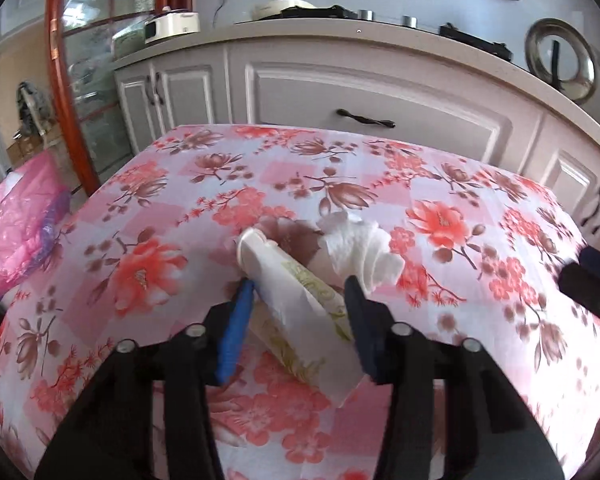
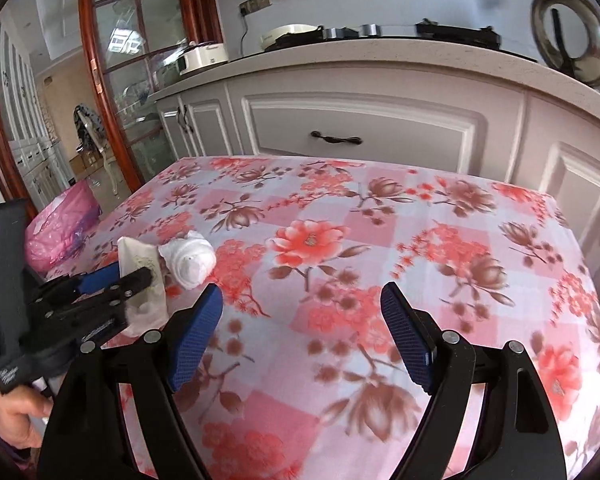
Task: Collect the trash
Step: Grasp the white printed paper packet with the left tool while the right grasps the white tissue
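A flattened white paper cup (image 1: 296, 304) with a green-gold pattern lies between the fingers of my left gripper (image 1: 300, 292), which is shut on it just above the floral tablecloth (image 1: 440, 208). A crumpled white tissue (image 1: 364, 252) lies on the cloth just beyond the cup's far end. In the right wrist view the left gripper (image 2: 130, 276) holds the cup (image 2: 142, 280) at the left, with the tissue (image 2: 190, 262) beside it. My right gripper (image 2: 302, 300) is open and empty over the middle of the table.
A pink plastic bag (image 1: 18, 224) sits off the table's left edge; it also shows in the right wrist view (image 2: 64, 224). White cabinets (image 1: 372, 96) with a counter stand right behind the table. A glass-door cabinet with a red-brown frame (image 1: 66, 92) is at the left.
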A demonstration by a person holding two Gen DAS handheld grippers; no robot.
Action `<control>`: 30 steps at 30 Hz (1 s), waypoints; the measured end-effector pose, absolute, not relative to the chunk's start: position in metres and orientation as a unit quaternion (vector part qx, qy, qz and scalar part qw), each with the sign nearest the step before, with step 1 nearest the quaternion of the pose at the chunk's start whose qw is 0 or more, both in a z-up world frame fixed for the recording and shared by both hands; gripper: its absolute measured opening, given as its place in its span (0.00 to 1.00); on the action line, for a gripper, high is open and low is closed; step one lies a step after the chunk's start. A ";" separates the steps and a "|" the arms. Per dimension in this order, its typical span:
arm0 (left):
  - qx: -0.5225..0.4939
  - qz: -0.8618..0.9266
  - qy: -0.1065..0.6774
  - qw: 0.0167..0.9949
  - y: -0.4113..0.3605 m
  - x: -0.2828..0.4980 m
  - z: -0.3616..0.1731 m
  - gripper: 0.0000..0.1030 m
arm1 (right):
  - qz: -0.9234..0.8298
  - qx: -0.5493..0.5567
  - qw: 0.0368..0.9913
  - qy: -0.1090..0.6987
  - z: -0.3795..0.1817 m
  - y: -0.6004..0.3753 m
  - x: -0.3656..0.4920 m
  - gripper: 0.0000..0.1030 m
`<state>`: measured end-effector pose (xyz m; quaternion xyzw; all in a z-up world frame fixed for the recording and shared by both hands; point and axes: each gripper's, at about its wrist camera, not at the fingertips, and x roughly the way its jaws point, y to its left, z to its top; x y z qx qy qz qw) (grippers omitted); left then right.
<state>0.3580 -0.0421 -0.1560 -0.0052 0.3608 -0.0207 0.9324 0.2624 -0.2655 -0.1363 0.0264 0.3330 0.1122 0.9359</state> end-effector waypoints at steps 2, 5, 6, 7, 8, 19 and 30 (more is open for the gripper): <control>0.006 -0.027 0.358 0.933 -0.039 0.354 -0.155 0.18 | 0.122 0.022 0.934 0.335 -0.139 -0.256 0.270 0.74; 0.021 -0.030 0.354 0.934 -0.025 0.346 -0.152 0.16 | 0.137 0.021 0.928 0.344 -0.146 -0.237 0.283 0.73; 0.024 -0.028 0.352 0.935 -0.020 0.344 -0.152 0.16 | 0.143 0.019 0.926 0.349 -0.150 -0.227 0.289 0.73; 0.027 -0.026 0.351 0.936 -0.015 0.341 -0.151 0.16 | 0.146 0.018 0.925 0.351 -0.151 -0.221 0.291 0.73; 0.029 -0.024 0.349 0.936 -0.008 0.339 -0.151 0.16 | 0.149 0.017 0.923 0.355 -0.153 -0.214 0.295 0.73; -0.006 0.012 0.342 0.940 0.058 0.333 -0.145 0.16 | 0.177 -0.016 0.904 0.390 -0.175 -0.147 0.329 0.72; -0.019 0.019 0.338 0.941 0.067 0.333 -0.146 0.16 | 0.162 -0.017 0.896 0.414 -0.183 -0.142 0.338 0.69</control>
